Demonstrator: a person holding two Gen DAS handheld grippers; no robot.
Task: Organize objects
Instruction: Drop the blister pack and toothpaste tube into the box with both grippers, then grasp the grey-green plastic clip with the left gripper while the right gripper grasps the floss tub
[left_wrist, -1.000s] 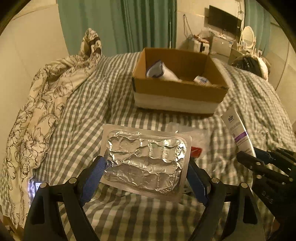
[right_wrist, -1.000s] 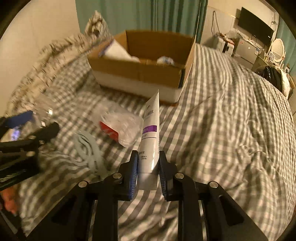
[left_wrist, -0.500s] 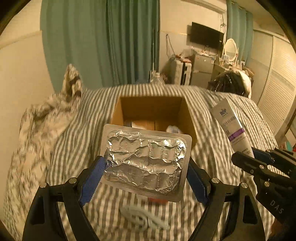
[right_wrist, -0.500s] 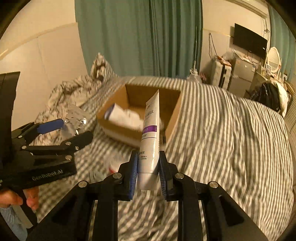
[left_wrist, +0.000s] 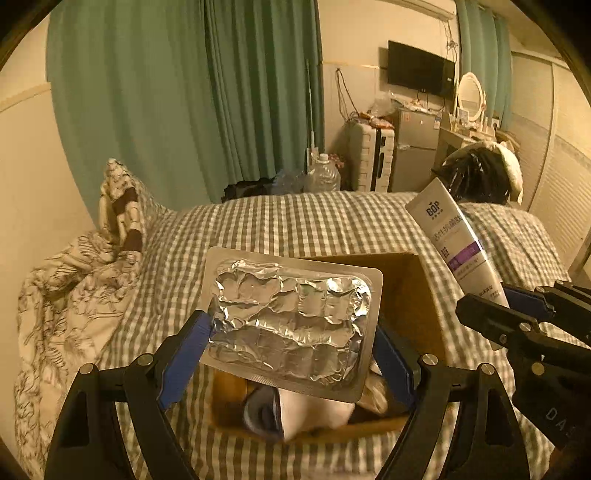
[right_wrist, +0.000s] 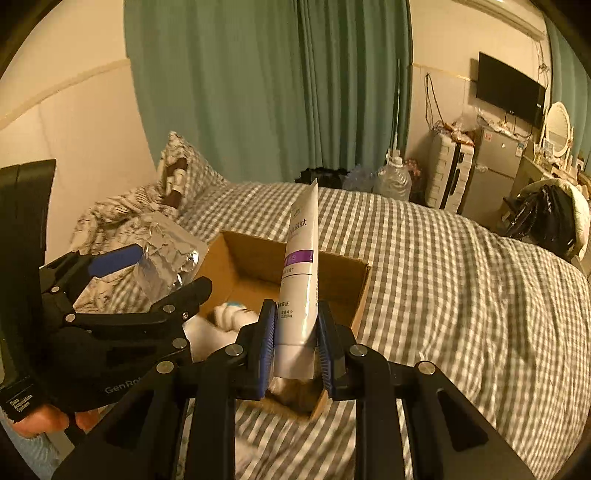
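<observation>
My left gripper is shut on a silver foil blister pack and holds it above the open cardboard box on the checked bed. My right gripper is shut on a white tube with a purple band, upright over the same box. The tube and the right gripper show at the right of the left wrist view. The left gripper with the blister pack shows at the left of the right wrist view. White items lie inside the box.
A flowered quilt is heaped on the bed's left side. Green curtains hang behind the bed. A suitcase, a small fridge, a water jug and a dark bag stand beyond the bed's far end.
Both grippers have risen from the bed and moved forward over the box, each still holding its item. The box now lies right beneath them.
</observation>
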